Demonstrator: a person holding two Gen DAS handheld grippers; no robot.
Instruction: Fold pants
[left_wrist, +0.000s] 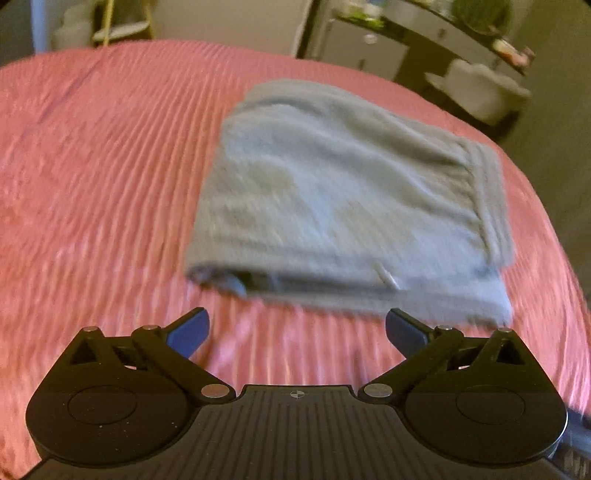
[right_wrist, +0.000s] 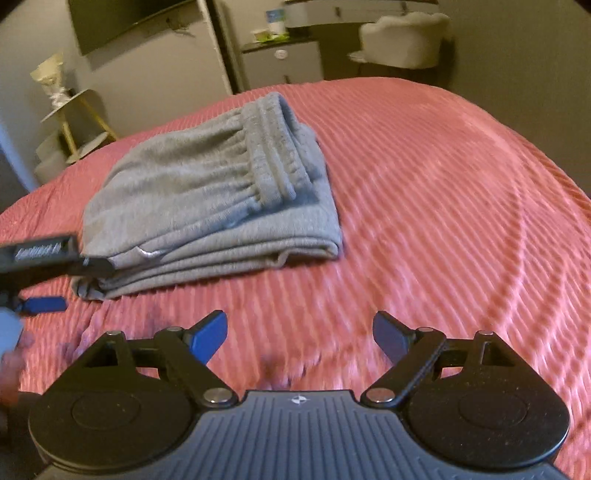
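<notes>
Grey pants (left_wrist: 343, 195) lie folded into a flat stacked bundle on the pink ribbed bedspread (left_wrist: 92, 166). The left wrist view is blurred. My left gripper (left_wrist: 297, 332) is open and empty, just short of the bundle's near edge. In the right wrist view the pants (right_wrist: 207, 192) lie ahead and left, elastic waistband on top at the far right. My right gripper (right_wrist: 300, 338) is open and empty over bare bedspread (right_wrist: 461, 206), apart from the pants. The left gripper's body (right_wrist: 40, 254) and one blue fingertip (right_wrist: 46, 304) show at the left edge, next to the bundle's near left corner.
A gold-legged side table (right_wrist: 74, 114) stands beyond the bed's far left. A mini fridge (right_wrist: 284, 62) and a white chair (right_wrist: 402, 38) stand past the far edge. The bed drops off at right (left_wrist: 554, 192). A hand (right_wrist: 11, 365) shows at the left edge.
</notes>
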